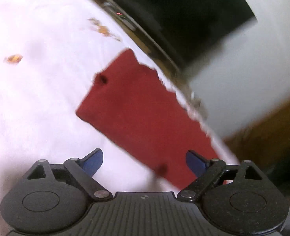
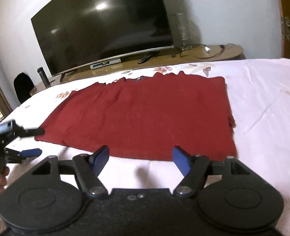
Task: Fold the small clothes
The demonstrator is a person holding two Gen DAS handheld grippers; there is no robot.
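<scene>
A dark red cloth [image 2: 141, 116] lies flat as a folded rectangle on a white flowered bedsheet [image 2: 262, 106]. It also shows tilted and blurred in the left wrist view [image 1: 143, 114]. My right gripper [image 2: 140, 160] is open and empty, just short of the cloth's near edge. My left gripper [image 1: 144, 162] is open and empty, with its right finger over the cloth's near corner. The left gripper also shows in the right wrist view [image 2: 31, 141], open, at the cloth's left corner.
A large television [image 2: 101, 23] stands on a wooden stand [image 2: 203, 54] behind the bed, with a glass vase [image 2: 179, 30] and cables beside it. A dark bottle [image 2: 42, 76] and a black chair [image 2: 23, 89] are at the left. The bed edge runs close behind the cloth.
</scene>
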